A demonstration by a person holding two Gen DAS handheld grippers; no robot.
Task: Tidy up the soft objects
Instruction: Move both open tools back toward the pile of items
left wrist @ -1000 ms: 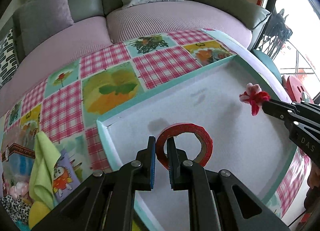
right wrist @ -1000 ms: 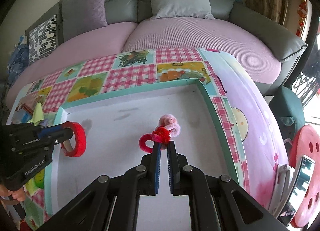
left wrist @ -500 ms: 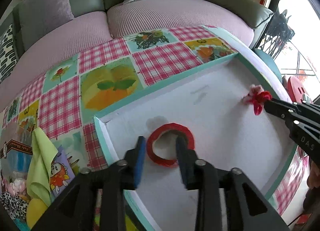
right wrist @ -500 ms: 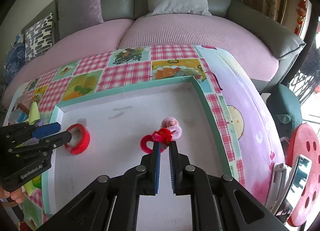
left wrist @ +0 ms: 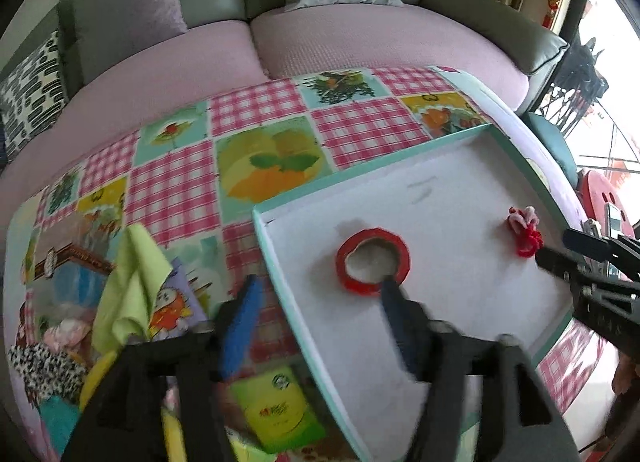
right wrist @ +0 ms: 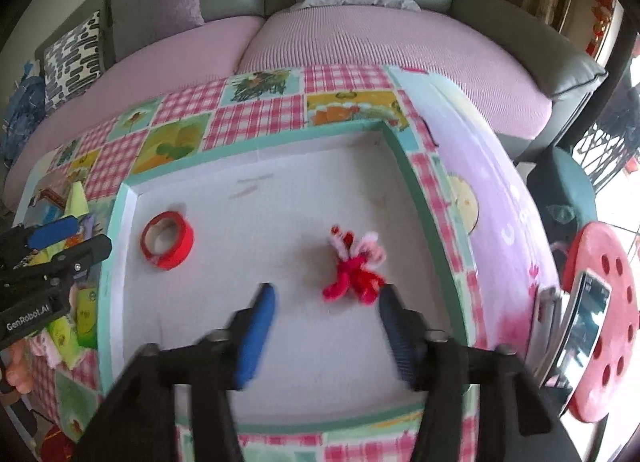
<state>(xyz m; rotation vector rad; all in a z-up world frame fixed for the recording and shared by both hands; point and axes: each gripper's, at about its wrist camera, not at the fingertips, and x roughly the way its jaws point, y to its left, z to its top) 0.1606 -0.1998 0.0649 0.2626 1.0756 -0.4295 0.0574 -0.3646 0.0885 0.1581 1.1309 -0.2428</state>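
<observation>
Tape roll (right wrist: 167, 240) lies left of pipe-cleaner bundle (right wrist: 354, 268) in tray (right wrist: 416, 198).

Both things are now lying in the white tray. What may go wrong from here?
1. The left gripper is opening, and its right finger sits at the rim of the red tape roll. Pulling away could drag the roll.
2. The right gripper is opening close to the red and pink pipe-cleaner bundle. A fuzzy end might catch on a finger and lift out.
3. The roll lies near the tray's left wall. A nudge may push it against that wall.
</observation>
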